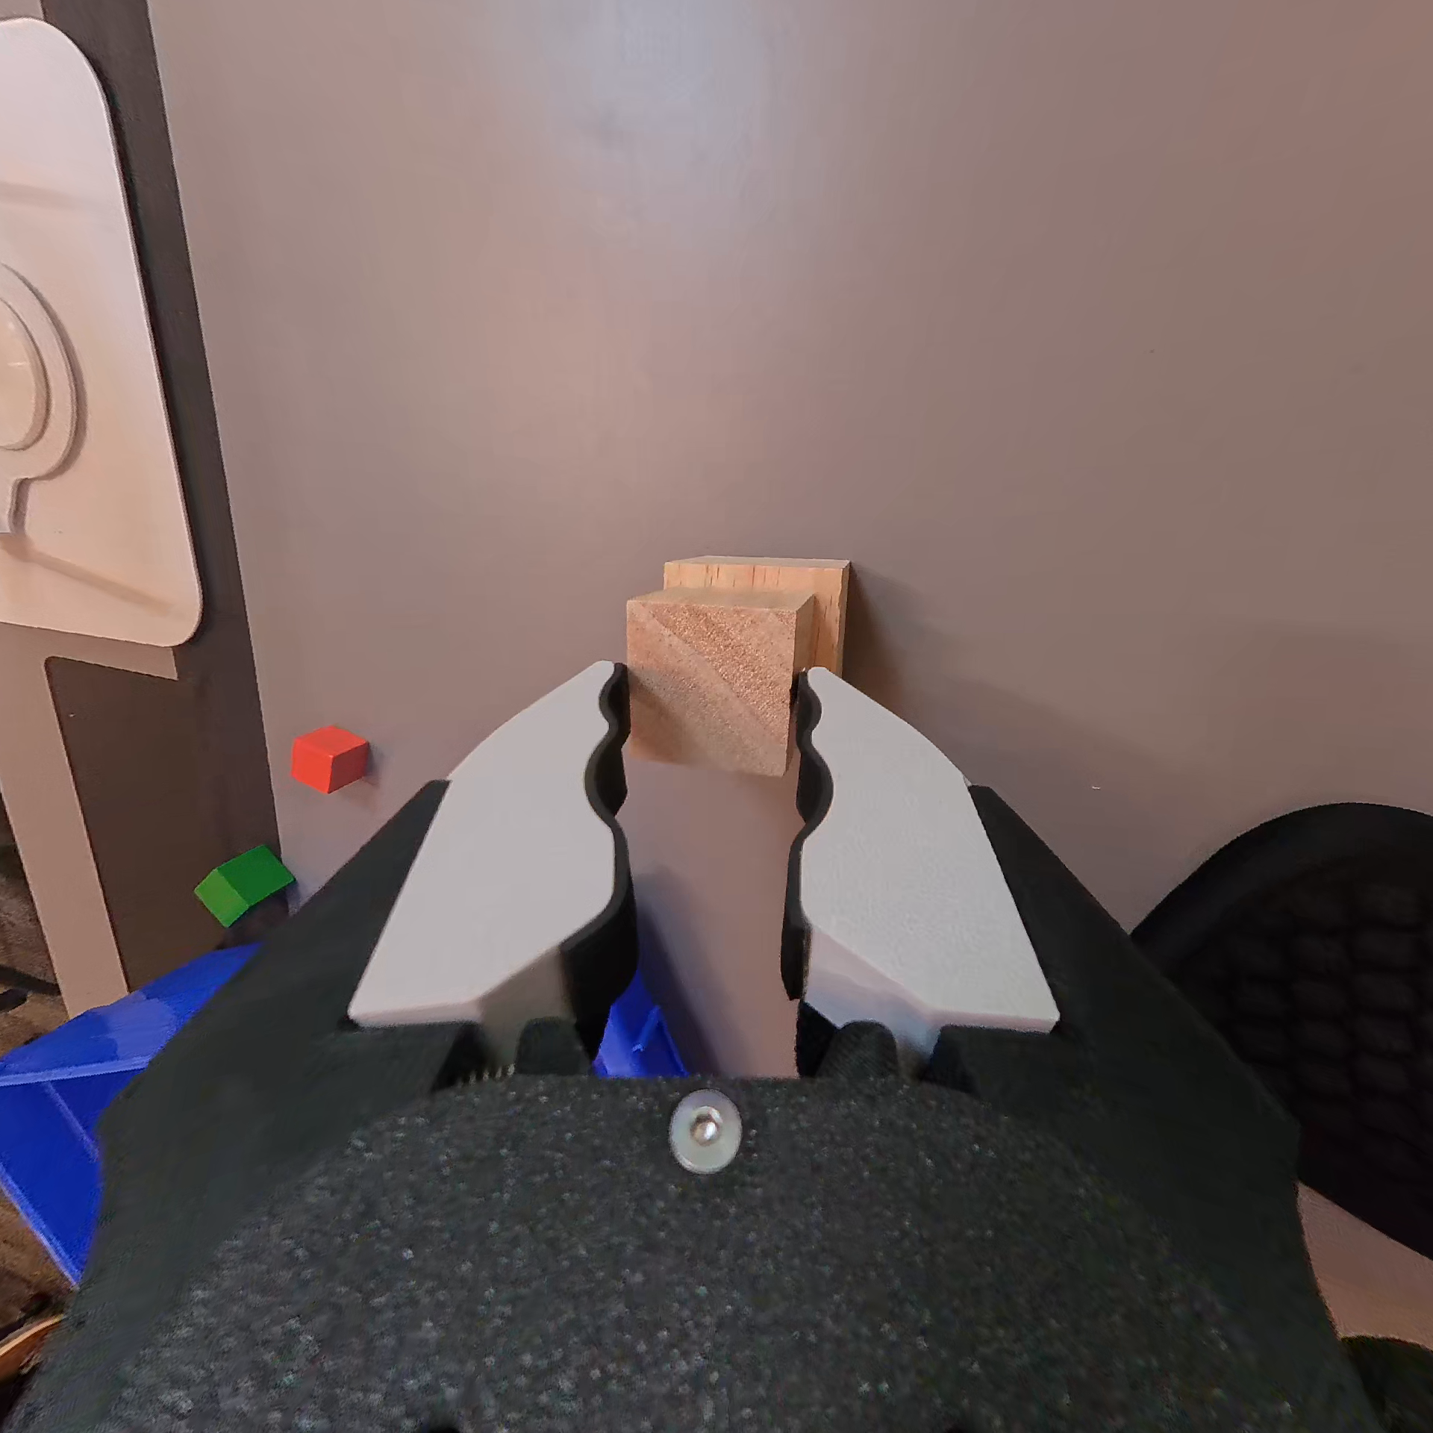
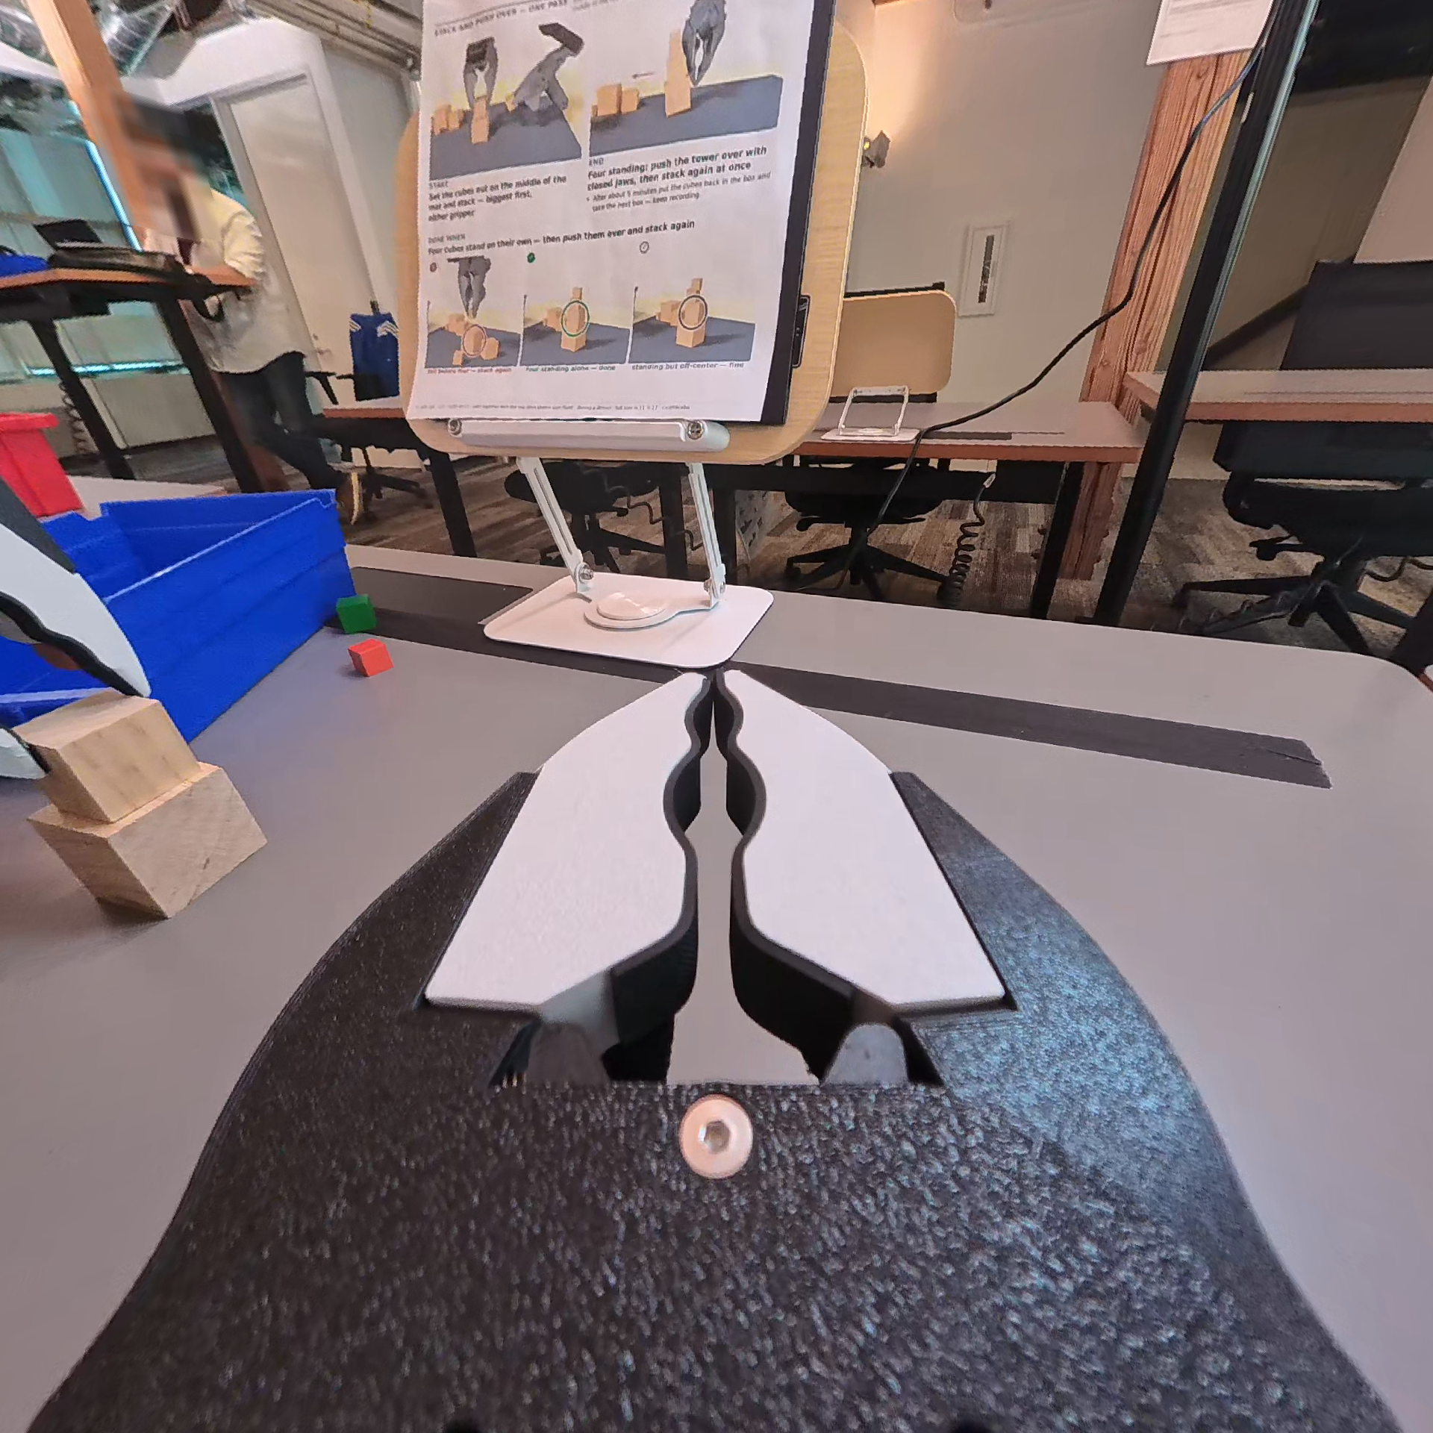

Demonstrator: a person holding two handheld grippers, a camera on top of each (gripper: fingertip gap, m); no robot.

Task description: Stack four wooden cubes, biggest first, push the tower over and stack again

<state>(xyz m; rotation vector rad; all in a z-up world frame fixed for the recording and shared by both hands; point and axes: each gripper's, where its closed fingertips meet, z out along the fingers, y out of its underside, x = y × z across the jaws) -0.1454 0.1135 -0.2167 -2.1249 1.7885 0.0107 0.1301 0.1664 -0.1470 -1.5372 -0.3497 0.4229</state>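
Observation:
My left gripper [image 1: 709, 686] is shut on a small plain wooden cube [image 1: 717, 675], with both black pads against its sides. The cube sits on top of a larger wooden cube [image 1: 831, 612] on the grey table [image 1: 1008, 388]. In the right wrist view the small cube [image 2: 116, 756] rests slightly tilted on the large cube [image 2: 155, 849], and a left gripper finger [image 2: 70, 620] reaches down to it. My right gripper [image 2: 713, 686] is shut with nothing between its pads. It hovers over the table to the right of the stack.
A red cube [image 2: 370, 657] and a green cube [image 2: 356, 612] lie near a blue bin [image 2: 225, 574]. A white stand base [image 2: 628, 620] carries an instruction sheet. A red bin [image 2: 31, 461] is far left. A black chair [image 1: 1318, 1008] is at the table edge. There is about 30 cm between the tips of the two grippers.

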